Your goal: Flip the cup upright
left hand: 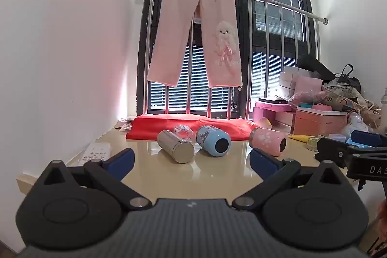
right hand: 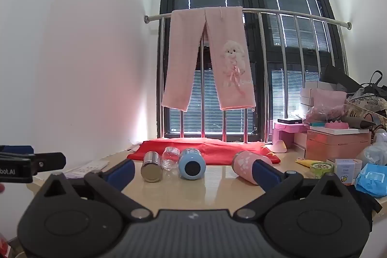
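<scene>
Left gripper (left hand: 191,157): held spread wide above the near tabletop, nothing between the blue pads.
Right gripper (right hand: 193,172): likewise spread wide, nothing gripped; its right pad is seen in front of the pink cup.
Table (left hand: 217,175): glossy beige top.
Cups: four are laid on their sides in a row, steel cup (left hand: 175,146) at left, clear glass (left hand: 184,131) just behind it, blue cup (left hand: 212,141) in the middle, pink cup (left hand: 267,140) at right.
Red cloth (left hand: 169,125): spread behind the cups.
Pink trousers (left hand: 198,35): hung on the far rail.
</scene>
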`<state>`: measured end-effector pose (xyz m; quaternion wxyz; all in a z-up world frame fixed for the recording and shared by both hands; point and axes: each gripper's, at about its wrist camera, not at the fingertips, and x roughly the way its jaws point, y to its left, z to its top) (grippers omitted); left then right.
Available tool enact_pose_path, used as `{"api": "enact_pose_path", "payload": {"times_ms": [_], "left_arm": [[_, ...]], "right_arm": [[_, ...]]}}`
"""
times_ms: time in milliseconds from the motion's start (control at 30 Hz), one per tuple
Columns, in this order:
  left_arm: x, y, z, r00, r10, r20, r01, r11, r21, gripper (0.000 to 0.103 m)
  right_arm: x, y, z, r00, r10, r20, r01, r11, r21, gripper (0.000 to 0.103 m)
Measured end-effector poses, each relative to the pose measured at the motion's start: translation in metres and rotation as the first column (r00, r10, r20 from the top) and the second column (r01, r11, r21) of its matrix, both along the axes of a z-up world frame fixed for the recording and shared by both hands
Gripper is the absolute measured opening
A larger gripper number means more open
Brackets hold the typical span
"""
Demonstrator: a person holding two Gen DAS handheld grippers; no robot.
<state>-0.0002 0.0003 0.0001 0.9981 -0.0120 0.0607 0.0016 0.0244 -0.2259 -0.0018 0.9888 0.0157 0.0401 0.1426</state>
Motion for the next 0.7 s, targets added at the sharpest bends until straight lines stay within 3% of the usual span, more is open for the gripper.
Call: {"api": "enact_pose_path", "payload": {"times_ms": [700], "left_arm": [[-0.001,-0.003,0.003,1.000,0.015,-0.025,-0.015,1.000,-0.010,0.103]], "right_arm": [[-0.002,0.000,0.001,1.000,-0.011,-0.016,0.011,1.000,-0.012,0.103]]}}
